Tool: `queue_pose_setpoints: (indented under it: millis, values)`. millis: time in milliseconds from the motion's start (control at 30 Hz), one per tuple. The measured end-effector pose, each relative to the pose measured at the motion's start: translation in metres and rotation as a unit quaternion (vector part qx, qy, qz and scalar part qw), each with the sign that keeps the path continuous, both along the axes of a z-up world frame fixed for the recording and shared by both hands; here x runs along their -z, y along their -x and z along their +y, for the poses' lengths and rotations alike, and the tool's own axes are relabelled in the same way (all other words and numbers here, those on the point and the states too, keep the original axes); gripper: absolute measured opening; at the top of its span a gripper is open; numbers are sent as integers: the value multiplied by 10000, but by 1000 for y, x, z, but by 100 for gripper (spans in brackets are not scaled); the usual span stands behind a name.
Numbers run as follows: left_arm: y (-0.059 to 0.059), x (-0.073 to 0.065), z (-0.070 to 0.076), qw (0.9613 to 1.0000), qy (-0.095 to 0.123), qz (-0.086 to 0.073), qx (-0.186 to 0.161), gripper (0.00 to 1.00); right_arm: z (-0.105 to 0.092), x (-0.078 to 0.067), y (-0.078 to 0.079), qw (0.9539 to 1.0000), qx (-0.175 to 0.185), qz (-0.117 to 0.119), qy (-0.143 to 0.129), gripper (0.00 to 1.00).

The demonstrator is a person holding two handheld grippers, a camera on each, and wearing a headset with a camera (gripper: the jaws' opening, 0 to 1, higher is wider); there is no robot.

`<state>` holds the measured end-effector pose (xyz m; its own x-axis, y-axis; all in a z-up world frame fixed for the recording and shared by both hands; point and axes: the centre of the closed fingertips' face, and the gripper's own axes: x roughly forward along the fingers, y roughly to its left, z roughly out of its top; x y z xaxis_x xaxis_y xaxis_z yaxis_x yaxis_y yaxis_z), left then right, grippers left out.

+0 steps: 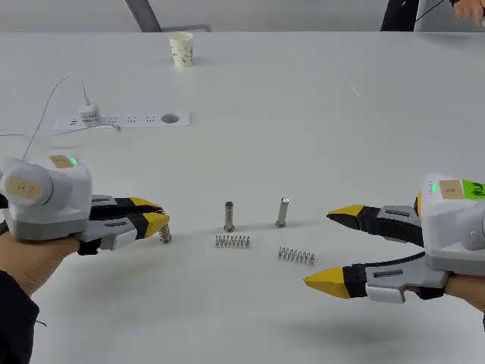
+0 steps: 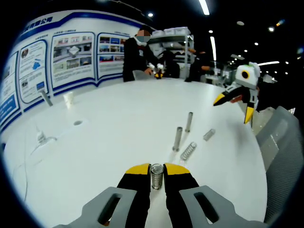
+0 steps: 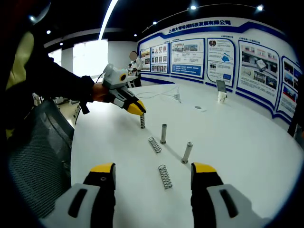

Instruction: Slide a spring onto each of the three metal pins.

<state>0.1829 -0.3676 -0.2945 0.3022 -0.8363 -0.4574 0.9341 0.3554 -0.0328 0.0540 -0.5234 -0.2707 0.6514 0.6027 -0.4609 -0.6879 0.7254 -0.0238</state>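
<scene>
My left gripper [image 1: 157, 221] is shut on a spring [image 1: 164, 236] that sits over the leftmost metal pin; in the left gripper view the jaws [image 2: 156, 170] pinch that spring [image 2: 156, 176] from both sides. Two bare pins [image 1: 229, 216] [image 1: 282, 212] stand upright at the table's middle. One loose spring [image 1: 232, 241] lies in front of the nearer pin, another loose spring [image 1: 296, 255] to its right. My right gripper [image 1: 332, 249] is open, right of them, holding nothing. The right gripper view [image 3: 153, 170] shows a loose spring [image 3: 165, 175] ahead of its jaws.
A paper cup [image 1: 181, 48] stands at the far side of the white table [image 1: 303, 114]. A power strip [image 1: 121, 120] with a plugged adapter and cable lies at the back left. A mesh chair [image 3: 33, 156] is beside the table; people stand beyond it [image 2: 135, 57].
</scene>
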Motion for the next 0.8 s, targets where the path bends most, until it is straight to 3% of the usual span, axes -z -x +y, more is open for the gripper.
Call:
queue_pose_setpoints:
  millis: [800]
  values:
    - [1, 5, 1, 10000, -78, 5, -30, 13, 1, 3, 0, 10000, -2, 22, -7, 65]
